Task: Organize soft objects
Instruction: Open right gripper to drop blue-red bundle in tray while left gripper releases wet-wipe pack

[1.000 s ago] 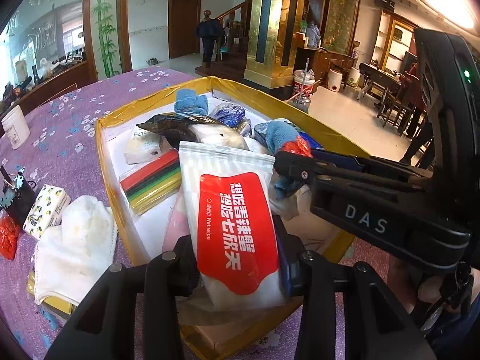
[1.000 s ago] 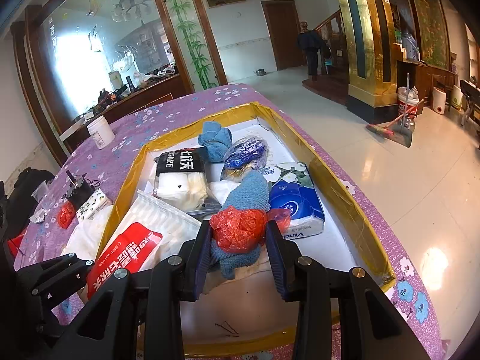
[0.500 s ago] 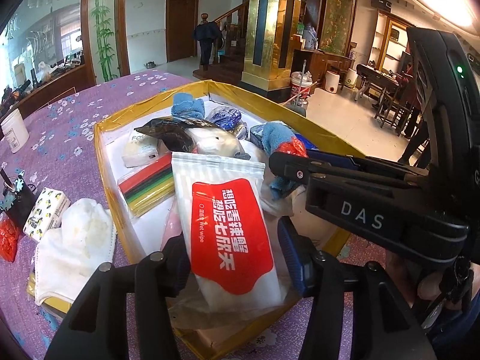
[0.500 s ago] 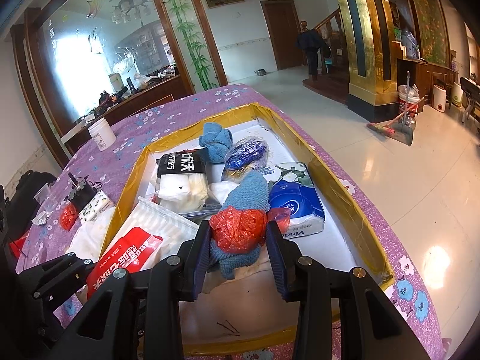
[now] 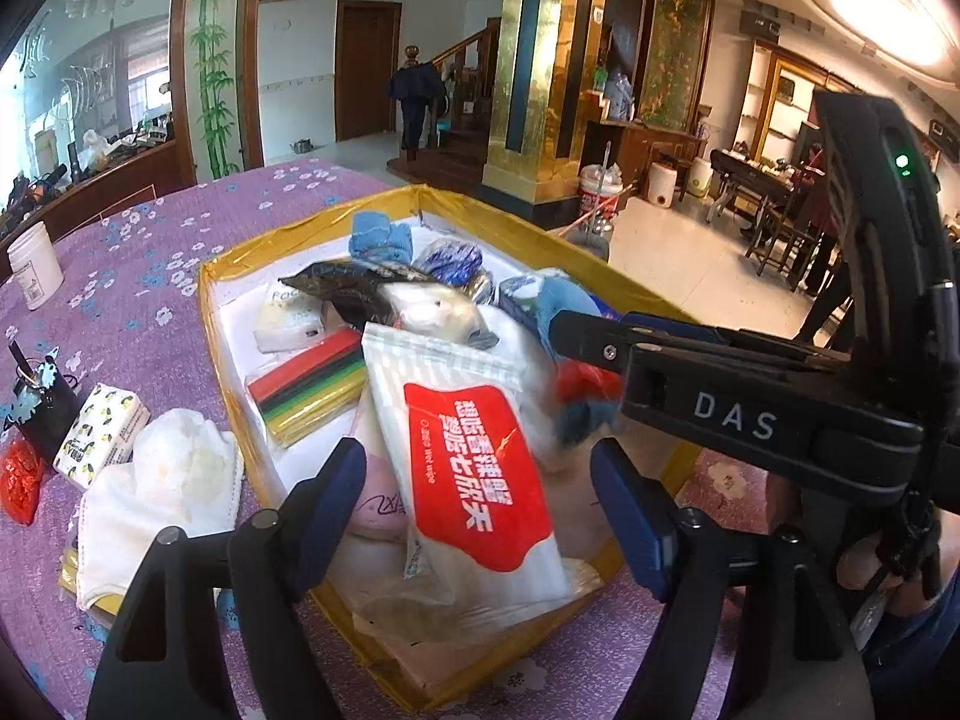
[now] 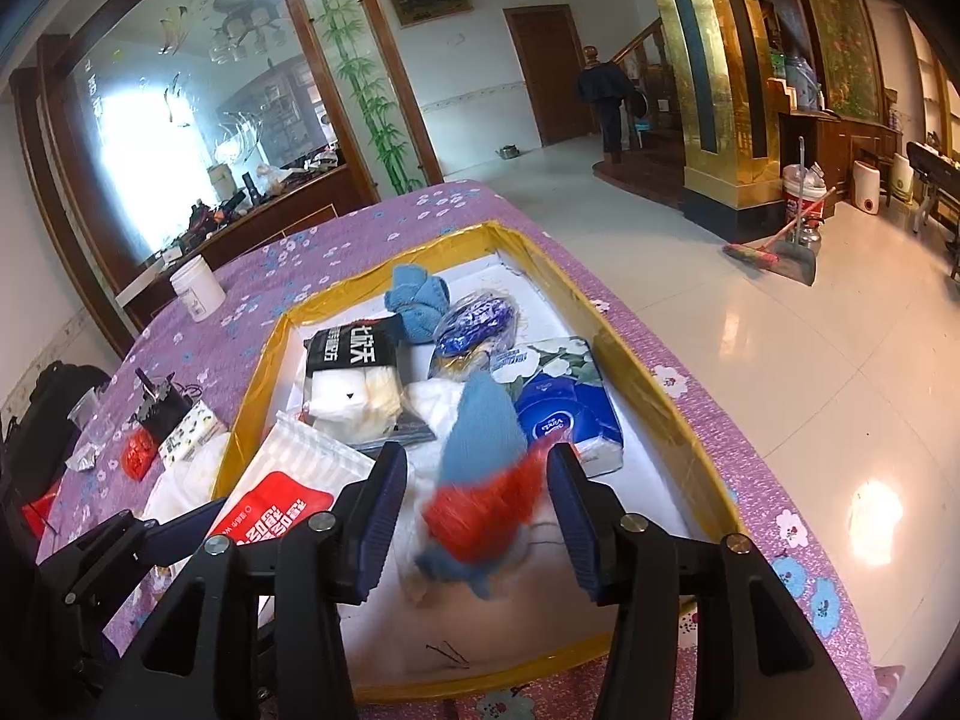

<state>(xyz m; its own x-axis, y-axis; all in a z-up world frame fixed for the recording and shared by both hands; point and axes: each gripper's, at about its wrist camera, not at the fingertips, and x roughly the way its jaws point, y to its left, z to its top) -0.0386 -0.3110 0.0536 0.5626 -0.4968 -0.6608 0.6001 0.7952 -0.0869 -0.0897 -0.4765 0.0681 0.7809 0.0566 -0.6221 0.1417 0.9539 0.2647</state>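
A shallow box with a gold rim (image 5: 207, 324) (image 6: 636, 372) on the purple table holds several soft items. My left gripper (image 5: 480, 498) is open; the white wet-wipe pack with a red label (image 5: 474, 480) lies free between its fingers, at the box's near edge. My right gripper (image 6: 474, 510) is open; the blue cloth with a red mesh bundle (image 6: 486, 492) is blurred between its fingers, loose over the box. The wipe pack also shows in the right wrist view (image 6: 282, 498). The right gripper's body crosses the left wrist view (image 5: 738, 414).
In the box: a blue tissue pack (image 6: 564, 408), a black-topped cotton pack (image 6: 354, 378), a blue towel (image 6: 417, 300), a striped cloth stack (image 5: 309, 384). Left of the box lie a white cloth (image 5: 156, 498), a small tissue pack (image 5: 102, 435) and a red mesh (image 5: 21, 477). A white jar (image 6: 195, 288) stands behind.
Both grippers have opened. The left let go of the wet-wipe pack, which now lies in the box. The right let go of the blue and red bundle, which is dropping.
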